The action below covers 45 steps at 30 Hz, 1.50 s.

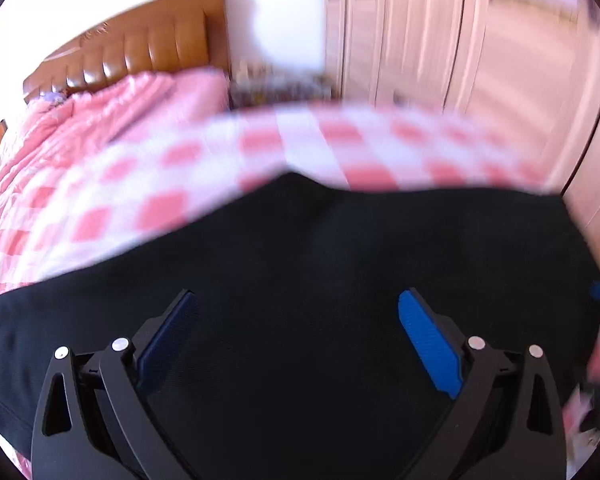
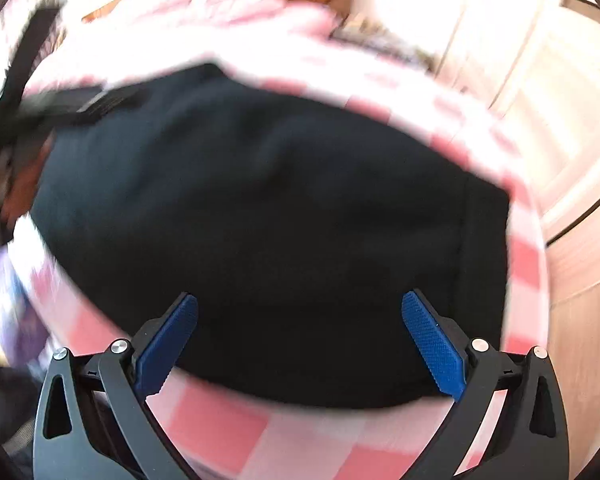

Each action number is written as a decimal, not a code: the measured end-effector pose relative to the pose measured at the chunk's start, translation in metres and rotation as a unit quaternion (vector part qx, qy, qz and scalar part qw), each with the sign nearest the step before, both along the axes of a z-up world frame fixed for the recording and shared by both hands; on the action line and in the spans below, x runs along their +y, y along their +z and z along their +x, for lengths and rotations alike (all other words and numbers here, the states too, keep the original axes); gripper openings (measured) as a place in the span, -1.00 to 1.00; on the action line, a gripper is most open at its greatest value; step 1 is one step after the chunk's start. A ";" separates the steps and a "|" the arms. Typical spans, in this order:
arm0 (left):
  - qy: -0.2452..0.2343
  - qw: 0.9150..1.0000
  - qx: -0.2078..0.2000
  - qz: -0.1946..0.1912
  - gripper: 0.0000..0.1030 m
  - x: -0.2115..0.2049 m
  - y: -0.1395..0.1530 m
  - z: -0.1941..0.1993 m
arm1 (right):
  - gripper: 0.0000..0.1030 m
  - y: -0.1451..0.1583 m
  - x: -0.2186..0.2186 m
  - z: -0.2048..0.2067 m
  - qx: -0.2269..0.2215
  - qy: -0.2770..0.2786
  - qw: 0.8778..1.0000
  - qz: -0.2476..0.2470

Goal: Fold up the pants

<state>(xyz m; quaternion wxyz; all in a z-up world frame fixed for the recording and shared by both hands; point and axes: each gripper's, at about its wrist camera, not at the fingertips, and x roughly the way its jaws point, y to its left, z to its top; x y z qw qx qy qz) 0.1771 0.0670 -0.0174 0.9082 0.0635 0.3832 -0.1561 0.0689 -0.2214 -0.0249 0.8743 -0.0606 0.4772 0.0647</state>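
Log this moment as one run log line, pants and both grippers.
pants: black, flat on checked sheet | left gripper: open, empty | right gripper: open, empty
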 end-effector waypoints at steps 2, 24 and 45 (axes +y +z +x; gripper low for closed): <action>0.049 0.999 -0.003 0.013 0.96 0.035 0.008 0.009 | 0.90 0.007 -0.006 0.022 -0.011 -0.013 0.999 0.032; -0.066 0.989 0.051 0.118 0.93 -0.108 -0.035 0.097 | 0.91 -0.031 -0.039 0.096 0.054 -0.046 0.997 0.011; -0.018 0.995 -0.062 0.073 0.96 -0.064 -0.007 0.082 | 0.90 0.009 0.009 0.035 -0.002 -0.050 0.999 -0.013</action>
